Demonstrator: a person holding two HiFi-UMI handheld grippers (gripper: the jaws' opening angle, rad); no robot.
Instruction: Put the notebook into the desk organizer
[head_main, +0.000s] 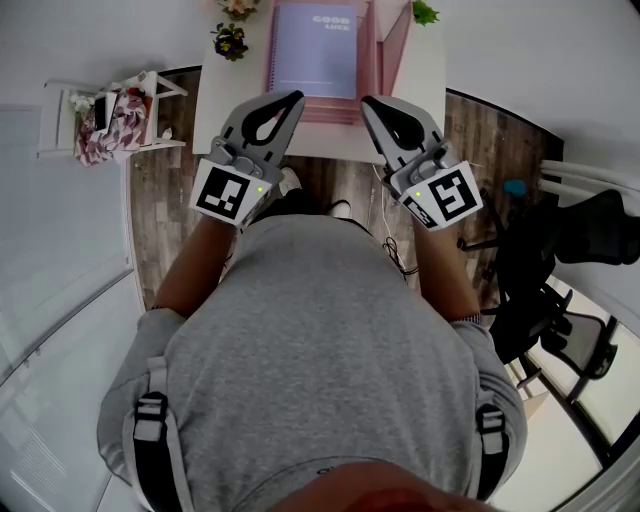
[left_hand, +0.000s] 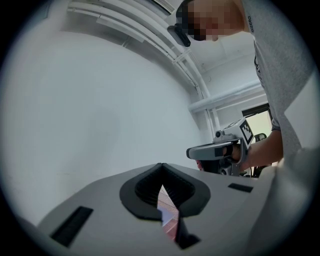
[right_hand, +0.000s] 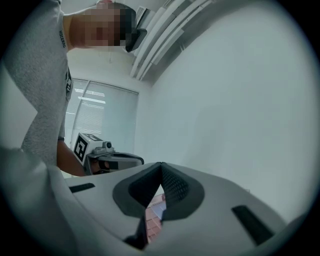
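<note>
A lavender notebook (head_main: 313, 50) lies flat on the white desk (head_main: 222, 120), resting on pink material. The pink desk organizer (head_main: 388, 45) stands right beside it on the right. My left gripper (head_main: 296, 97) hovers level over the desk's near edge, just short of the notebook's lower left corner; its jaws meet at the tips with nothing between them. My right gripper (head_main: 366, 101) hovers at the lower right corner, also shut and empty. Each gripper view shows its own closed jaws, left gripper (left_hand: 161, 166) and right gripper (right_hand: 161, 165), with a sliver of pink and lavender below.
Two small flower pots (head_main: 230, 42) stand left of the notebook and a green plant (head_main: 425, 12) right of the organizer. A white rack (head_main: 105, 115) with cloth sits at the left and a black office chair (head_main: 560, 290) at the right, on wooden floor.
</note>
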